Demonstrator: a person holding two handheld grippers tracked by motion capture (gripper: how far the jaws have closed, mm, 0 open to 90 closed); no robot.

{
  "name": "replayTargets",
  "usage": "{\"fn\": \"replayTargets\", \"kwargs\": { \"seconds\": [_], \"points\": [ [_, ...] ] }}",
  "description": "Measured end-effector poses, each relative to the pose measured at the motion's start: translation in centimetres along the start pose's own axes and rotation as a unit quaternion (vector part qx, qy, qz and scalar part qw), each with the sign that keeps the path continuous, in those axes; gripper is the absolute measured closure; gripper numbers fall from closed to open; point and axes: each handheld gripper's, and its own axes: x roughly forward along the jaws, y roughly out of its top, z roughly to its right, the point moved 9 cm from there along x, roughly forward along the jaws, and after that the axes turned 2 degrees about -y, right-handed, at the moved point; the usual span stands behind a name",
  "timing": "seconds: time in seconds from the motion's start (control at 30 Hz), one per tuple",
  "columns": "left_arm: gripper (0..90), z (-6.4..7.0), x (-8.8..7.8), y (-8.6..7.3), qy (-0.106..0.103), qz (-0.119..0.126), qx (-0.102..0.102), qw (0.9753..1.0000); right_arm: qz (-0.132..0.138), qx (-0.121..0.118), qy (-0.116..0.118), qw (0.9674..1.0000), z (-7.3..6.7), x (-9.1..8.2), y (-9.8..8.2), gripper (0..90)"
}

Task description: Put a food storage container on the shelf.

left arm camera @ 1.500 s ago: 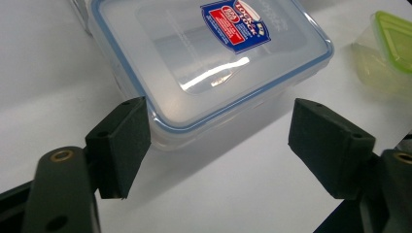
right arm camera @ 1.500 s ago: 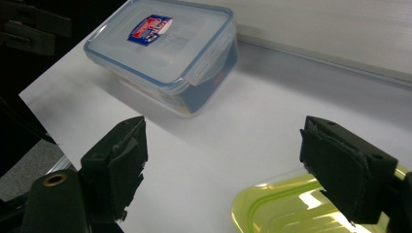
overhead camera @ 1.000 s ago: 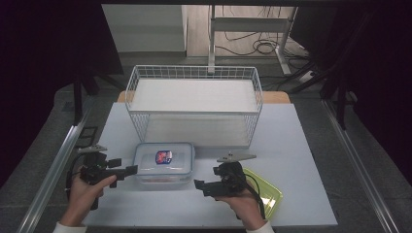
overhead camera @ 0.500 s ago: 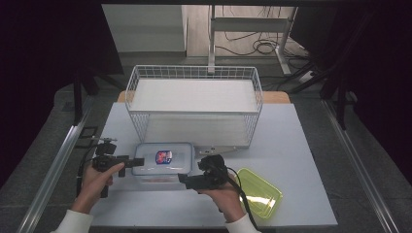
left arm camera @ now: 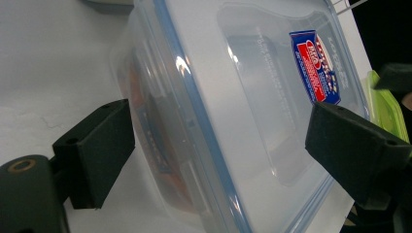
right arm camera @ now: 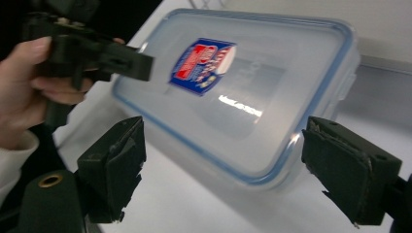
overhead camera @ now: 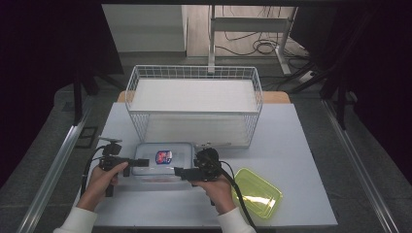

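White counter [overhead camera: 301, 145] carried a clear lidded container [overhead camera: 158, 160] at lower centre of the high view, just in front of the wire basket [overhead camera: 194, 104]. Both the left gripper [overhead camera: 138, 162] and right gripper [overhead camera: 182, 171] had jaws spread wide, straddling its two short ends, seemingly to lift it level together. A green lid [overhead camera: 256, 191] lay apart at lower right.

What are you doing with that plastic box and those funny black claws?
A person holds a gripper in each hand at a white table. The left gripper and the right gripper are at opposite ends of a clear lidded food container, jaws open around its corners, not clamped. The container sits in front of a white wire basket. A yellow-green lid lies on the table beside the right hand.
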Motion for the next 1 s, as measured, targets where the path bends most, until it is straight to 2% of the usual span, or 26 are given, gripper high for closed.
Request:
{"fn": "replayTargets", "kwargs": {
  "seconds": [0.1,0.2,0.27,0.37,0.4,0.5,0.6,0.67,0.87,0.97,1.0],
  "points": [
    [12.3,0.1,0.1,0.0,-0.009,-0.003,0.001,1.0,-0.002,0.009,-0.01,0.9999,0.7,0.6,0.2,16.1],
    [13.4,0.1,0.1,0.1,-0.014,-0.001,-0.005,0.9999,-0.009,0.038,-0.008,0.9992,1.5,1.7,0.5,15.6],
    [15.0,0.1,0.0,0.1,-0.013,0.003,-0.006,0.9999,-0.008,0.04,-0.013,0.9991,1.7,1.8,0.6,16.0],
    [20.1,0.1,-0.3,0.2,-0.007,0.011,-0.004,0.9999,-0.021,0.044,-0.021,0.9986,2.1,2.2,0.5,15.6],
    [20.2,0.1,-0.3,0.2,-0.007,0.011,-0.004,0.9999,-0.022,0.052,-0.029,0.998,2.7,2.4,0.6,15.6],
    [21.3,0.2,-0.3,0.2,-0.006,0.012,-0.001,0.9999,-0.03,0.057,-0.023,0.9977,2.8,2.5,0.6,14.5],
    [23.1,0.2,-0.5,0.2,-0.004,0.012,0.001,0.9999,-0.036,0.064,-0.031,0.9969,3.4,2.9,0.8,13.3],
    [23.1,0.2,-0.5,0.2,-0.005,0.013,0.003,0.9999,-0.051,0.074,-0.025,0.9957,3.6,3.5,0.6,12.2],
    [23.2,0.2,-0.6,0.1,-0.007,0.012,0.009,0.9999,-0.058,0.091,-0.02,0.9939,4.0,4.2,0.6,12.5],
    [23.3,0.2,-0.6,0.1,-0.007,0.011,0.01,0.9999,-0.059,0.093,-0.016,0.9939,3.9,4.4,0.6,12.9],
    [23.4,0.2,-0.6,0.1,-0.007,0.012,0.01,0.9999,-0.061,0.098,-0.004,0.9933,3.8,4.7,0.5,13.7]
  ]
}}
